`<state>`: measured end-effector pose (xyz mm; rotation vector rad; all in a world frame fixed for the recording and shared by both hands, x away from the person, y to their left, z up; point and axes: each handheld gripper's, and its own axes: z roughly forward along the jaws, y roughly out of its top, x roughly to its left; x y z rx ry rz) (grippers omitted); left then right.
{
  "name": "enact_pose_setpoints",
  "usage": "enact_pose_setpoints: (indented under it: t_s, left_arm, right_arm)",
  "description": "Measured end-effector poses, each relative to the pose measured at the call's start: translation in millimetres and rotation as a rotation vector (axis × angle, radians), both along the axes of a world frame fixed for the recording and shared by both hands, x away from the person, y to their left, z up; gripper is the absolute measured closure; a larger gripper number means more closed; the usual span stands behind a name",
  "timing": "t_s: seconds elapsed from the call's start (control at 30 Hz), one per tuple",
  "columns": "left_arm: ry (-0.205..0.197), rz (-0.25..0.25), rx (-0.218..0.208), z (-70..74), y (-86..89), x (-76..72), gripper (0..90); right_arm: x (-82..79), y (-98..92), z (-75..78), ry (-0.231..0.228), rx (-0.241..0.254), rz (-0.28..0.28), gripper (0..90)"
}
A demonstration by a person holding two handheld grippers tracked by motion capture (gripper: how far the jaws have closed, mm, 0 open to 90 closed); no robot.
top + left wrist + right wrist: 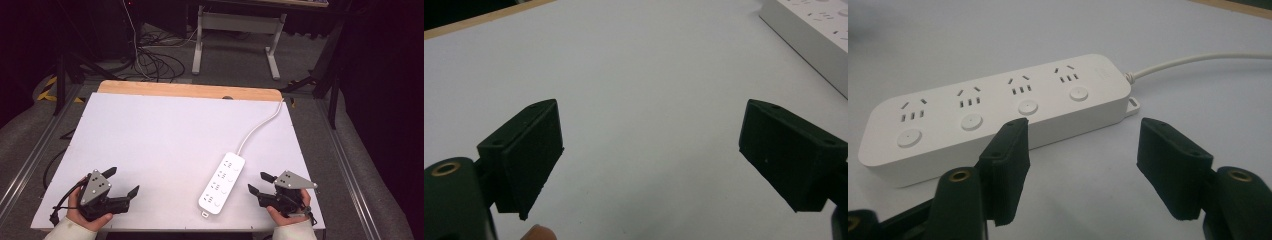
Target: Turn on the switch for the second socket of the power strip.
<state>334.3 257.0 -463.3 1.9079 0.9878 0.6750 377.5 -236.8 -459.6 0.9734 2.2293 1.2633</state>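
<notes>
A white power strip [222, 183] with several sockets and round buttons lies flat on the white table [160, 140], near the front right. Its white cable [260, 125] runs off toward the far right edge. My right gripper [257, 182] rests just right of the strip, jaws open and pointing at its long side; in the right gripper view the power strip [998, 110] lies just beyond the open gripper [1083, 150]. My left gripper [121, 181] sits at the front left, open and holding nothing. In the left gripper view the open gripper [651, 150] faces bare table, the power strip's corner [809, 30] at upper right.
The table's far edge is a wooden strip [190, 90]. Beyond it on the floor are tangled cables [150, 60] and a white desk frame [240, 35]. Metal rails [345, 170] run along both sides of the table.
</notes>
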Motion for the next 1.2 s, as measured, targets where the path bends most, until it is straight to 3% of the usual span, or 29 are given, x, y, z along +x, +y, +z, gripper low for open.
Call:
enact_pose_setpoints:
  t_s: [0.53,0.67,0.97,1.07,1.13,1.2]
  left_arm:
    - [0.003,0.010,0.006,0.9,0.6,-0.8,11.2]
    - [0.003,0.013,0.008,1.3,1.2,-0.5,11.2]
    - [0.011,0.020,0.008,1.2,0.8,-0.6,11.0]
    - [0.011,0.021,0.006,1.2,0.4,-0.6,11.0]
    - [0.014,0.023,0.008,0.9,0.2,-0.4,11.0]
    - [0.015,0.023,0.008,0.8,0.2,-0.3,11.0]
  right_arm:
    - [-0.6,-0.2,2.4,-0.003,0.002,-0.002,40.7]
    - [-0.5,-1.5,5.8,0.000,0.011,0.003,45.2]
    - [3.0,4.0,24.6,0.022,-0.008,0.017,63.5]
    - [6.3,7.8,31.2,0.027,-0.013,0.043,73.7]
    - [9.8,10.8,35.2,0.039,-0.014,0.060,86.7]
    - [13.0,14.2,39.2,0.051,-0.023,0.074,90.0]
